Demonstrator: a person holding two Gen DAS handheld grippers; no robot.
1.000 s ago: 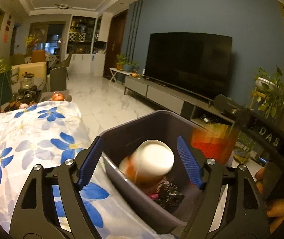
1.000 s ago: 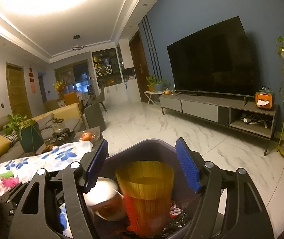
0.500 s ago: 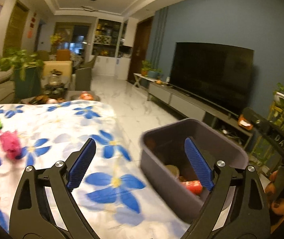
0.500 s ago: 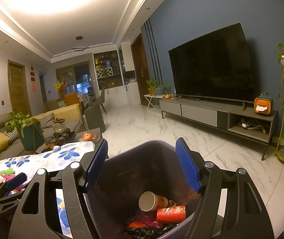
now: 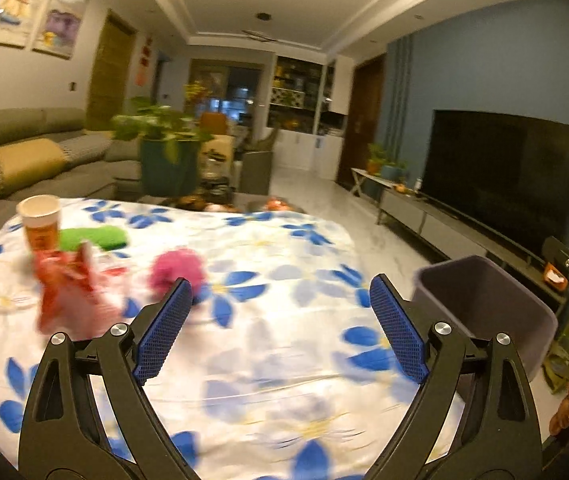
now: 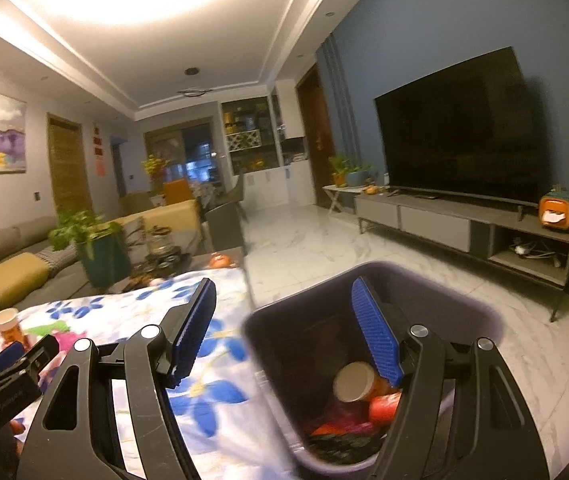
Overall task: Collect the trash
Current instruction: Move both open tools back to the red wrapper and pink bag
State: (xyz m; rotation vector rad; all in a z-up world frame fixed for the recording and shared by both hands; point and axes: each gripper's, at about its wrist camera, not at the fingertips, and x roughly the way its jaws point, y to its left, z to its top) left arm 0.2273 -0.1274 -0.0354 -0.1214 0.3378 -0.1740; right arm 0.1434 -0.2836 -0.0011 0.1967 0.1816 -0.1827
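Two grippers, both spread wide, empty: left gripper (image 5: pixel 280 328) over floral cloth (image 5: pixel 268 364); right gripper (image 6: pixel 284 332) above trash bin (image 6: pixel 484 320) holding cups. Red wrapper (image 5: pixel 64 292), paper cup (image 5: pixel 40 220) remain on cloth.

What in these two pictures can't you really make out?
- Red wrapper, left view: smeared by motion, so what it is stays unclear.
- Pink ball, left view: blurred, partly behind a finger.
- Bottom of the bin, right view: dark, cut off by the right gripper.
- Cup print: too small.
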